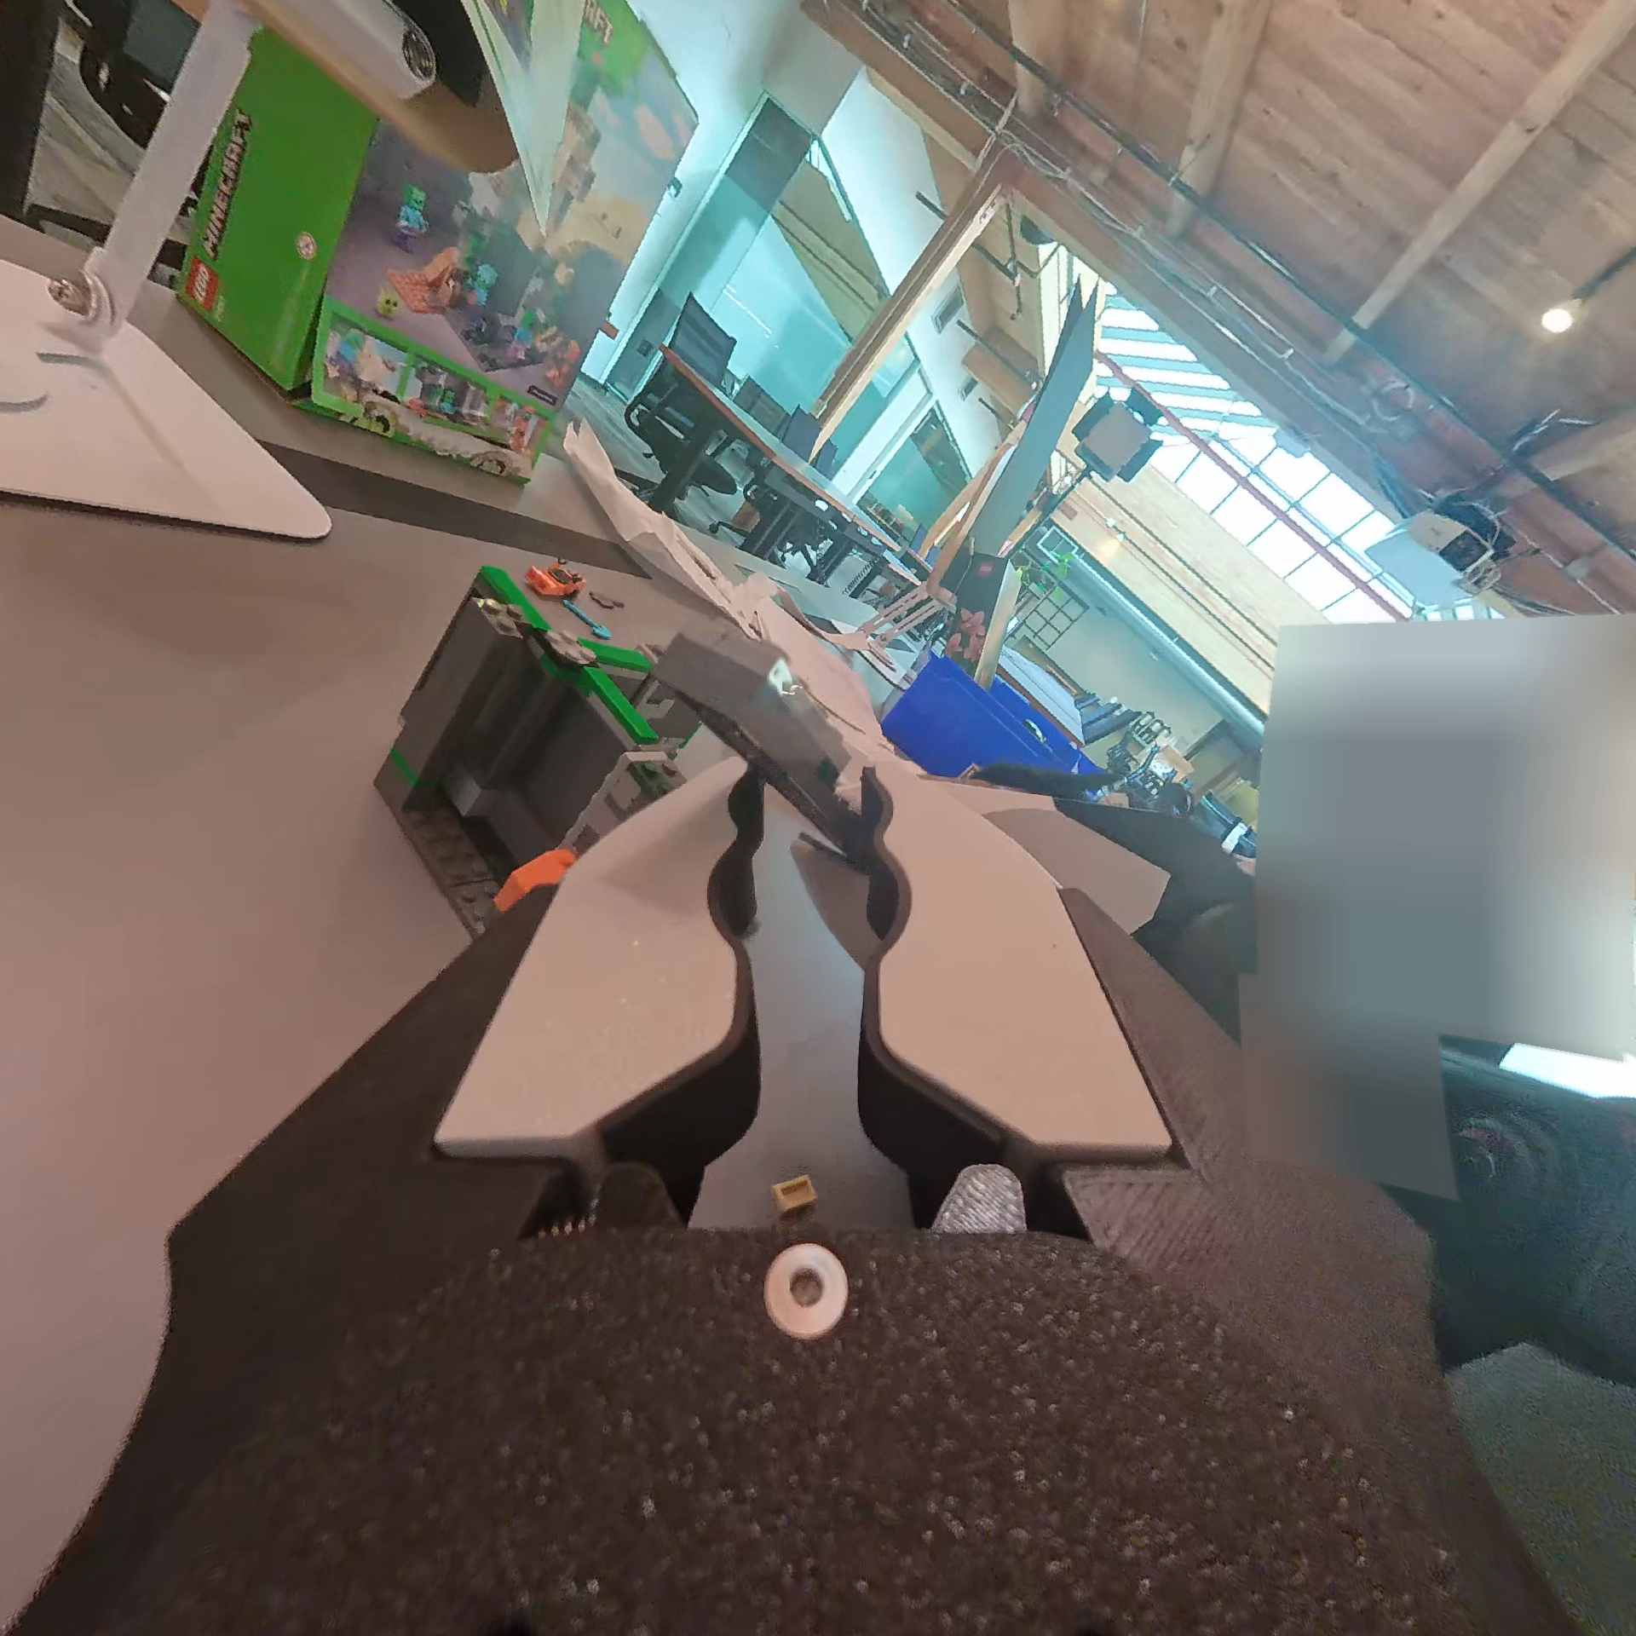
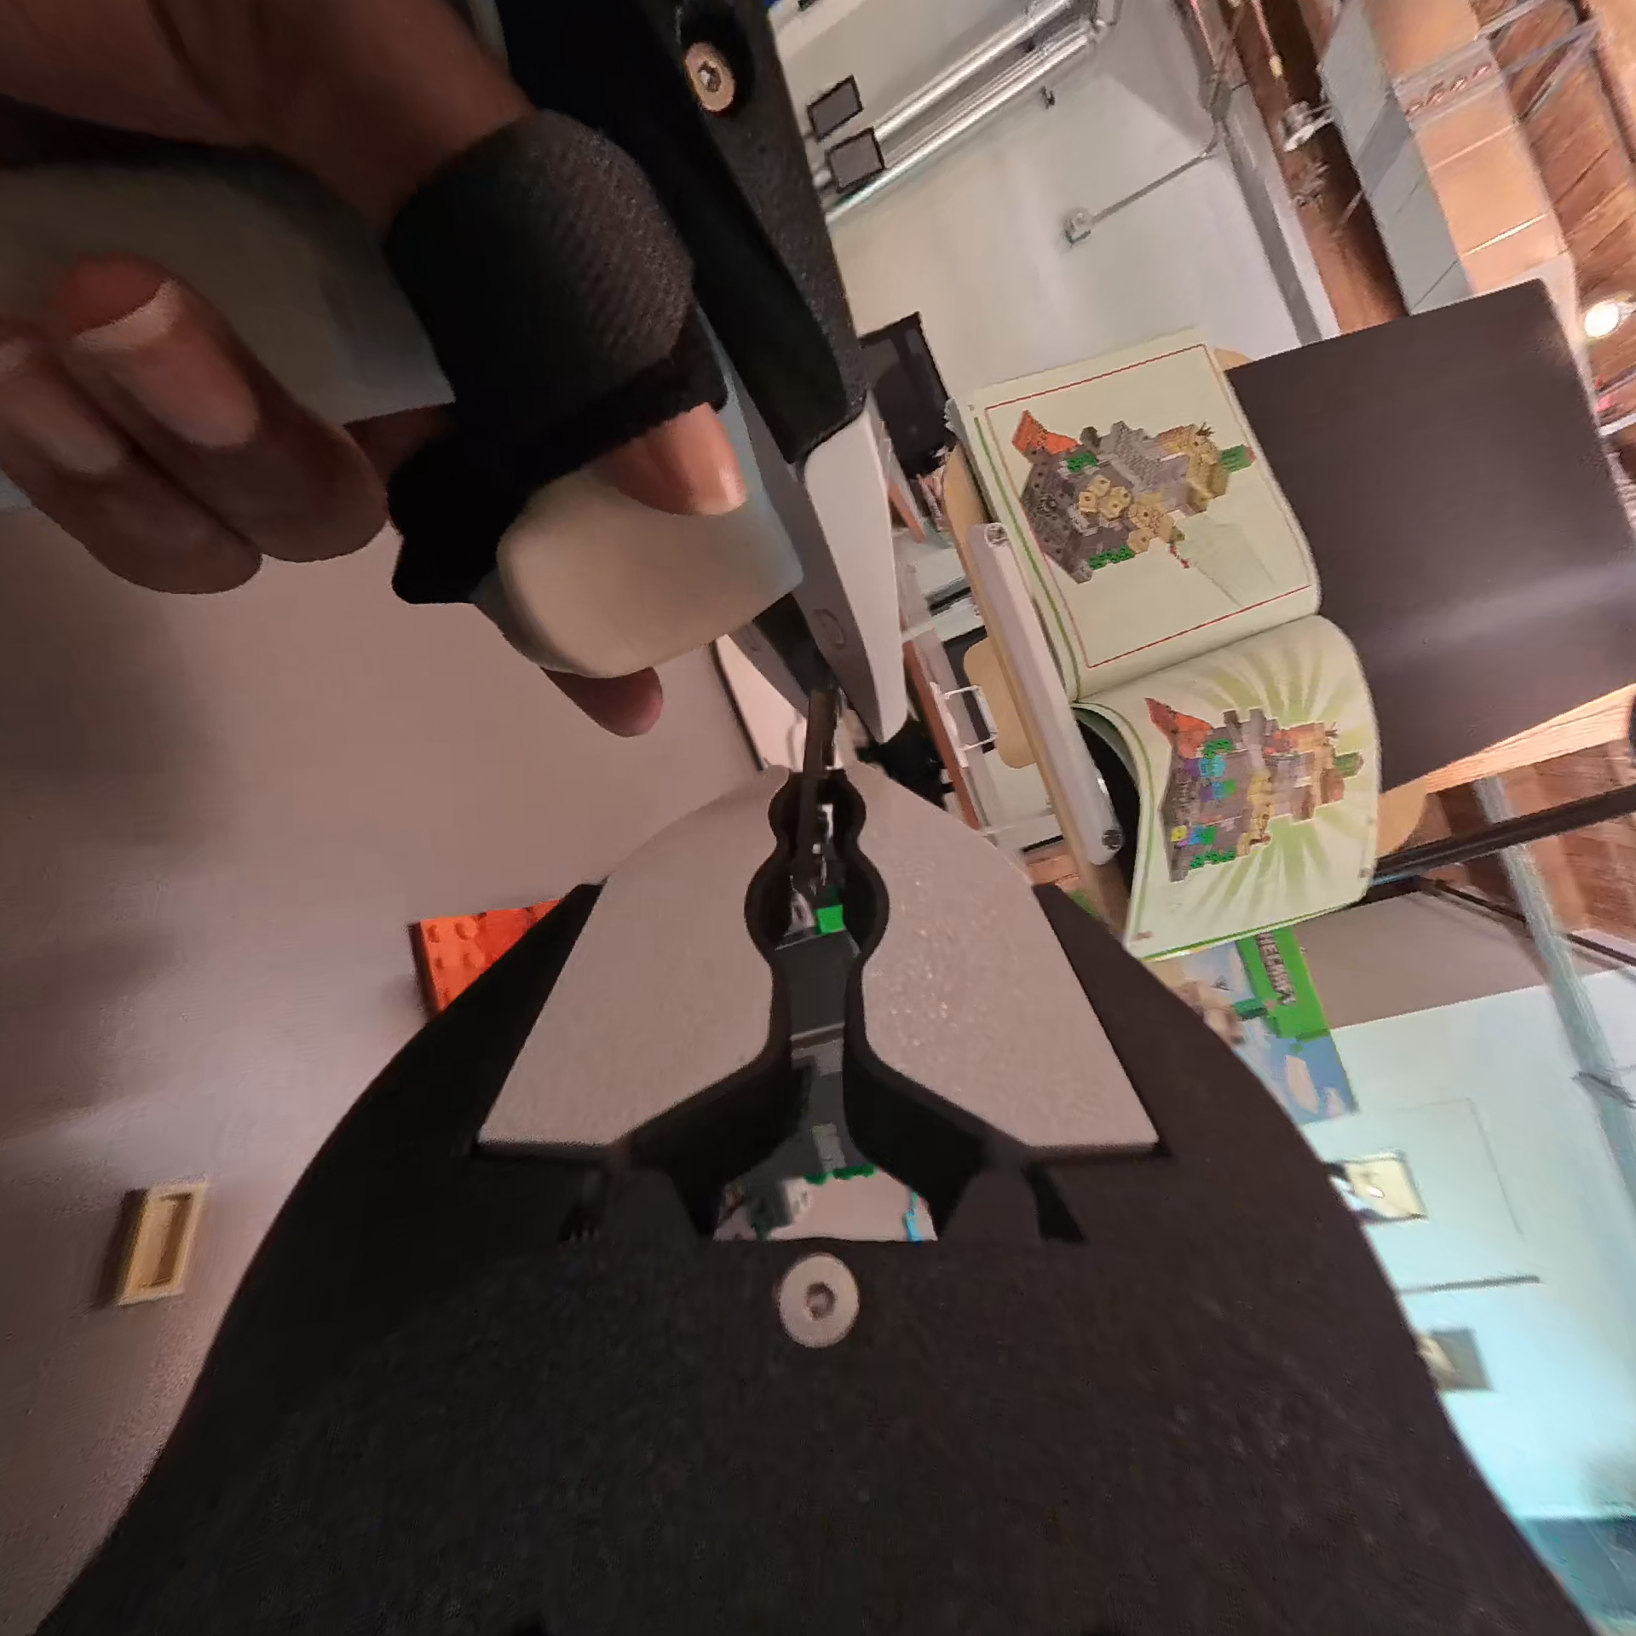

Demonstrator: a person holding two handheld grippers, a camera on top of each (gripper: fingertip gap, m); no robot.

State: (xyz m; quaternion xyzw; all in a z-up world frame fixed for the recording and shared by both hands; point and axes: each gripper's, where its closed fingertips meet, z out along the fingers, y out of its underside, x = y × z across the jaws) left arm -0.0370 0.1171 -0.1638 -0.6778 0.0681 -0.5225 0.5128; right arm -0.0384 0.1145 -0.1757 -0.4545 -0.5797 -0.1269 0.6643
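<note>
My left gripper [image 1: 810, 797] is closed on a flat grey brick plate [image 1: 752, 699]. The plate lies tilted across both fingertips and sticks out up and to the left. In the right wrist view my right gripper [image 2: 814, 797] is shut on the same plate [image 2: 819, 744], seen edge-on as a thin dark strip. The left gripper [image 2: 819, 686], held by a hand [image 2: 177, 425], meets the plate's far end just above my right fingertips. A dark grey brick model with green parts [image 1: 513, 735] stands on the grey table [image 1: 177, 708], left of the left gripper.
A green toy box [image 1: 354, 292] and a white stand base [image 1: 133, 443] are at the back left. Small orange pieces [image 1: 553, 580] lie beyond the model. An open instruction booklet [image 2: 1195, 620], an orange plate [image 2: 482, 952] and a tan piece [image 2: 155, 1244] show in the right wrist view. Both grippers' tips are close together, under 4 cm apart.
</note>
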